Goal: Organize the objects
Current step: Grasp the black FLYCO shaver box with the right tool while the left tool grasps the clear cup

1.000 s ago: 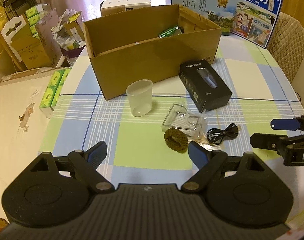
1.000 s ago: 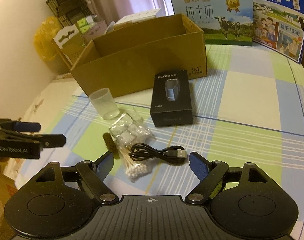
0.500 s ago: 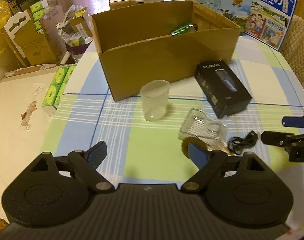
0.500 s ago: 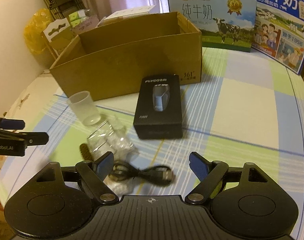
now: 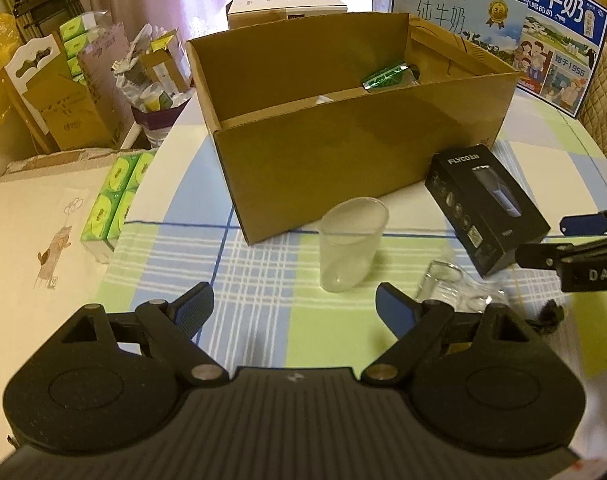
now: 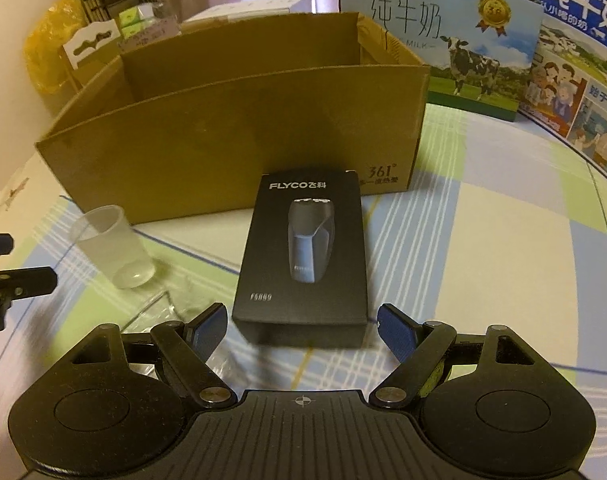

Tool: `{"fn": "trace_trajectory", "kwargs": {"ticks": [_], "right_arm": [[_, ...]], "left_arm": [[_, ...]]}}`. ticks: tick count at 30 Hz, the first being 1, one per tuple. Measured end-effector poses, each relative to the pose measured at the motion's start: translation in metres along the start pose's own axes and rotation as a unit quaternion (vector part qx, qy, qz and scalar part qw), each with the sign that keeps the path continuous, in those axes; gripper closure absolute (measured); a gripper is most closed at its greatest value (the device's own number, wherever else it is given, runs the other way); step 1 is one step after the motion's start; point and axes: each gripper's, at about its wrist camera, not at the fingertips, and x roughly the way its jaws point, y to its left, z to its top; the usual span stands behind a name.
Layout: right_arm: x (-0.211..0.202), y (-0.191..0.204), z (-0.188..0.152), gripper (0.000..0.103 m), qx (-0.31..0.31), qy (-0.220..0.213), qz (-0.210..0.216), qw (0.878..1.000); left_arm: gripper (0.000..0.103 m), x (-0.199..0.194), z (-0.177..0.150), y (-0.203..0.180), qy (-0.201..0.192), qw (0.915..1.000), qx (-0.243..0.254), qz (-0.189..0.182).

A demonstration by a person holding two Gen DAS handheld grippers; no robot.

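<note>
Black rectangular cardboard shaver box (image 6: 303, 248) lies flat on the checked blue, green and white tablecloth (image 6: 483, 248), just in front of the open brown cardboard box (image 6: 231, 120) and directly ahead of the right gripper (image 6: 302, 330), whose blue-padded fingers are spread wide and hold nothing. The brown box has plain corrugated walls; inside it, at the far right corner, a shiny green packet (image 5: 385, 77) shows, and the rest of the inside is hidden by the front wall. A translucent round plastic cup (image 5: 351, 248) stands upright beside the shaver box and looks to contain nothing. The left gripper (image 5: 295, 310) is near the cup, fingers also wide apart and free. A clear crumpled plastic package (image 5: 455, 284) is partly covered by its right finger, and its content is hard to make out. Behind the brown box stand two printed milk cartons (image 6: 439, 28).
</note>
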Motion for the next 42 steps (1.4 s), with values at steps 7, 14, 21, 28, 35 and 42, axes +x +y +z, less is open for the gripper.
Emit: {"fn": "trace_trajectory", "kwargs": {"ticks": [7,14,21,28,35,42], "right_arm": [[0.028,0.002,0.008,0.024,-0.012,0.016,-0.009,1.0],[0.024,-0.014,0.002,0.026,-0.014,0.012,-0.008,1.0],[-0.001,-0.054,-0.02,0.026,0.028,0.018,-0.013,0.999],[-0.021,-0.073,-0.039,0.025,0.047,0.031,-0.014,0.998],[-0.018,-0.065,-0.031,0.016,0.03,0.016,-0.018,0.999],[0.004,-0.057,-0.012,0.016,-0.006,0.013,-0.035,0.999]], "left_arm": [[0.017,0.015,0.006,0.005,-0.009,0.9998,0.014,-0.009],[0.018,0.029,0.012,-0.001,-0.016,0.9988,0.042,-0.023],[0.025,0.041,0.018,-0.014,-0.023,0.9959,0.073,-0.048],[0.041,0.05,0.025,-0.025,-0.023,0.9928,0.098,-0.065],[0.062,0.055,0.025,-0.027,-0.018,0.992,0.102,-0.073],[0.063,0.051,0.018,-0.021,-0.019,0.9942,0.086,-0.061]]}}
